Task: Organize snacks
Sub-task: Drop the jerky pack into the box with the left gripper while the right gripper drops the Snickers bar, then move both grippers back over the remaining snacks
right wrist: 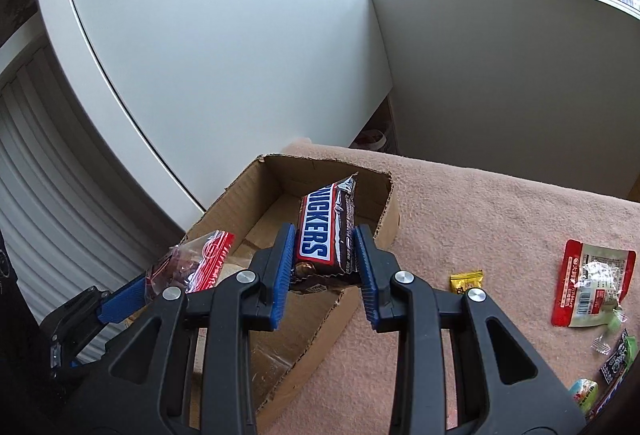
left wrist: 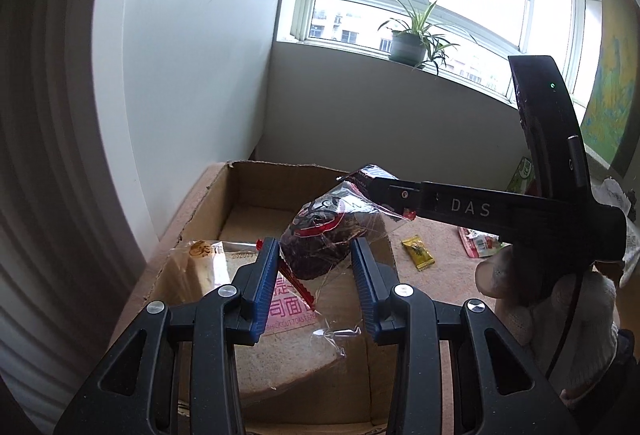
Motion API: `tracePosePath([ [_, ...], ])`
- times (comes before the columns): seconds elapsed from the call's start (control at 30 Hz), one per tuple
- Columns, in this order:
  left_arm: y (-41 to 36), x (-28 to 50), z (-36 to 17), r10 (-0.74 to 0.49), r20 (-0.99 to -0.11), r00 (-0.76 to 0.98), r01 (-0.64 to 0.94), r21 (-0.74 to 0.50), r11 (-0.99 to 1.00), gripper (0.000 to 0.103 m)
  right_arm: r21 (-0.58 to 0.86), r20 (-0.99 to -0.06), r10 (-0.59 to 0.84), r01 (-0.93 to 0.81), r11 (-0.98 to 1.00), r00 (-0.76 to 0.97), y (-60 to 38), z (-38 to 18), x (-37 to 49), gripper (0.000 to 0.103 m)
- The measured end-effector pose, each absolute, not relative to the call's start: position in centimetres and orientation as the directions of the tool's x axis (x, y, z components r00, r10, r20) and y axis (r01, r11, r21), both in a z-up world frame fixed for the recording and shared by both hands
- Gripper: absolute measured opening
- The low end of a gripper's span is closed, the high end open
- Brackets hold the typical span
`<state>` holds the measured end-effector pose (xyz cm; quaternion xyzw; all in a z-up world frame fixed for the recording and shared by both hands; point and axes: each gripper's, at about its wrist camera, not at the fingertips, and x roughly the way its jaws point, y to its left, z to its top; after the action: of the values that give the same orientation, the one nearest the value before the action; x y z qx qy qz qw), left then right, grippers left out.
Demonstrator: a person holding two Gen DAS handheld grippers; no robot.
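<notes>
Over an open cardboard box (left wrist: 240,171), my left gripper (left wrist: 312,283) is shut on a clear packet with a dark cake (left wrist: 316,247) inside and a red serrated edge. The right wrist view shows the same packet (right wrist: 200,259) at the lower left, ahead of the left gripper's blue fingers (right wrist: 124,297). My right gripper (right wrist: 324,267) is shut on a Snickers bar (right wrist: 320,231) above the box (right wrist: 240,195). It reaches in from the right in the left wrist view (left wrist: 378,182), just behind the cake packet. A bag of sliced toast (left wrist: 280,319) lies in the box.
The box sits on a pink cloth-covered table (right wrist: 480,219) beside a white cabinet (right wrist: 224,47). Loose snacks lie on the cloth to the right: a yellow candy (right wrist: 466,281), a red-and-white packet (right wrist: 592,287) and several small ones. A gloved hand (left wrist: 560,315) holds the right gripper.
</notes>
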<state>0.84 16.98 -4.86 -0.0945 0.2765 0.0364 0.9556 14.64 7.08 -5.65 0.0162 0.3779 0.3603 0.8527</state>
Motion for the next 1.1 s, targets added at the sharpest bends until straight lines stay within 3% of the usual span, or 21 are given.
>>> tracePosePath([
  [0.27,16.7,0.8,-5.1,-0.003,-0.548,0.836,-0.1,-0.159,0.982,0.037,0.313,-0.622,0.651,-0.624,0.716,0.434,8.4,-5.5,14.4,0.032],
  [0.3,16.7,1.0,-5.1,-0.005,-0.551,0.835,-0.098,-0.156,0.983,0.038,0.311,-0.622,0.649,-0.623,0.718,0.438,8.5,-5.5,14.3,0.035],
  [0.4,16.6,1.1,-5.2,-0.002,-0.554,0.832,-0.1,-0.153,0.983,0.038,0.308,-0.612,0.644,-0.612,0.729,0.459,8.3,-5.2,14.3,0.063],
  [0.43,16.7,1.1,-5.3,-0.001,-0.555,0.832,-0.103,-0.156,0.982,0.039,0.312,-0.604,0.646,-0.607,0.73,0.466,8.0,-5.0,14.3,0.064],
  [0.5,16.8,1.1,-5.3,-0.002,-0.554,0.832,-0.106,-0.163,0.981,0.051,0.321,-0.598,0.651,-0.604,0.73,0.468,7.5,-4.6,14.4,0.064],
  [1.1,13.5,1.3,-4.2,-0.055,-0.528,0.848,-0.043,-0.173,0.984,0.051,0.255,-0.618,0.578,-0.559,0.789,0.533,-0.7,-3.1,12.8,0.064],
])
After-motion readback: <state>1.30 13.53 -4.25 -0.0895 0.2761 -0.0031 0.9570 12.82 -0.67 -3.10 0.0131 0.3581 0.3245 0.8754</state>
